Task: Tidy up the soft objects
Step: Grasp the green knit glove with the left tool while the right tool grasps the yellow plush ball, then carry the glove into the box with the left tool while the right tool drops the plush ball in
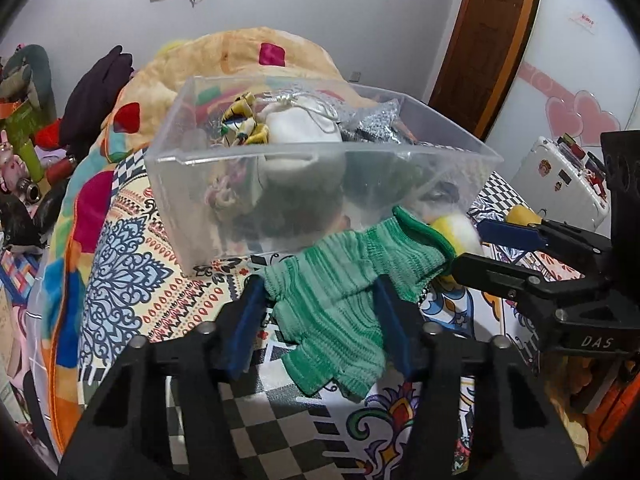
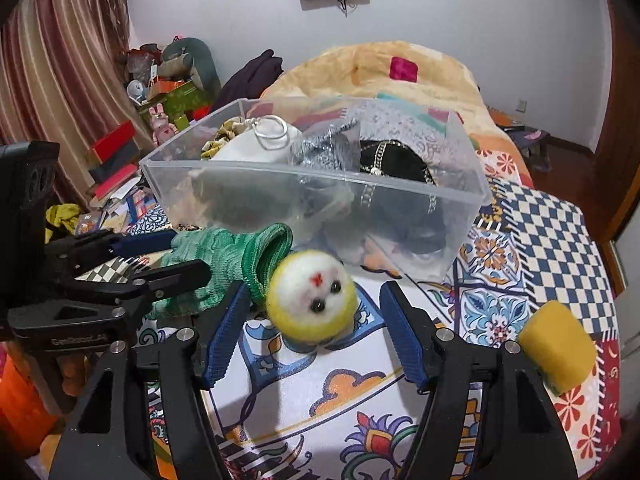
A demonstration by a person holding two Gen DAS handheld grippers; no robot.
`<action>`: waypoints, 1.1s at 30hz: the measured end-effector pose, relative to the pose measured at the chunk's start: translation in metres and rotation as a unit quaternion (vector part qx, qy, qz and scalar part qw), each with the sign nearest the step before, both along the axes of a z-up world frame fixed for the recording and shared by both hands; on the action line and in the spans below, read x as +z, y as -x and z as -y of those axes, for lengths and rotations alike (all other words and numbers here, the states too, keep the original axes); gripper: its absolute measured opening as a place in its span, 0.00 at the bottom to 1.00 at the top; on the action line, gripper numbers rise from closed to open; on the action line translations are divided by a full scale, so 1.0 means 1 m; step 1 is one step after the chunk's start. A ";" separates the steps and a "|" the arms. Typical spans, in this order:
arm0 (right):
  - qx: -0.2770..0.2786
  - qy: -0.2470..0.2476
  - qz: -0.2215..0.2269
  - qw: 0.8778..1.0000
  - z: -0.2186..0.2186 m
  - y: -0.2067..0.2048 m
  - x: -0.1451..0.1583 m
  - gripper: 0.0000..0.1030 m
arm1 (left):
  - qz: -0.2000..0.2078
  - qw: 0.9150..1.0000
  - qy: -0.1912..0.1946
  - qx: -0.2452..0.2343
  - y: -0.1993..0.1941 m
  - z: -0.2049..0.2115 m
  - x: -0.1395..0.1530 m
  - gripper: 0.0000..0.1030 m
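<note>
The left tongs (image 1: pixel 320 312) stand wide apart astride the green glove (image 1: pixel 340 300), not yet gripping it, likely readying a pickup. Just right, the right tongs (image 2: pixel 316 332) gape around the yellow-white plush ball (image 2: pixel 312 300), unclamped. Both lie on the bed before the clear bin (image 2: pixel 320 184); a yellow sponge (image 2: pixel 560 348) waits near the bed's right edge.

Glove (image 1: pixel 340 304): striped green knit. Ball (image 2: pixel 312 300): yellow-white, black eyes, red mark. Sponge (image 2: pixel 558 346): yellow. Bin (image 2: pixel 312 184): clear. Bedsheet (image 2: pixel 500 280): multicoloured floral, checkered.
</note>
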State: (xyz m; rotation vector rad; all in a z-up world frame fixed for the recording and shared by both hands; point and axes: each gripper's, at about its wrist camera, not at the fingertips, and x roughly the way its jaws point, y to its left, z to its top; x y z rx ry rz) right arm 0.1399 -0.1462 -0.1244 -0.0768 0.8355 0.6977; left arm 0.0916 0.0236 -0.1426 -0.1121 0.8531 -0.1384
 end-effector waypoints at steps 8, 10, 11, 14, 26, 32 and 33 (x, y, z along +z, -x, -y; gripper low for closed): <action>0.009 -0.011 -0.015 1.000 -0.001 0.001 -0.007 0.40 | 0.014 1.000 0.007 0.000 0.010 -0.003 0.007 0.37; 0.007 -0.011 -0.013 1.000 0.000 0.001 -0.007 0.34 | 0.023 1.000 0.002 0.002 0.014 -0.003 0.012 0.34; 0.006 -0.012 -0.013 1.000 0.001 0.001 -0.007 0.34 | 0.026 1.000 0.002 0.002 0.015 -0.004 0.013 0.34; 0.003 -0.016 -0.016 1.000 0.004 0.000 -0.005 0.34 | 0.035 0.999 0.005 0.005 0.019 -0.008 0.021 0.33; 0.001 -0.001 0.006 1.000 0.004 0.005 0.005 0.32 | 0.081 0.996 0.012 0.021 0.030 -0.021 0.053 0.33; -0.004 0.018 -0.013 1.000 -0.006 -0.004 -0.006 0.47 | 0.085 0.996 0.006 0.018 0.030 -0.017 0.056 0.33; -0.004 0.018 -0.014 1.000 -0.007 -0.006 -0.008 0.47 | 0.085 0.996 0.005 0.018 0.029 -0.016 0.055 0.33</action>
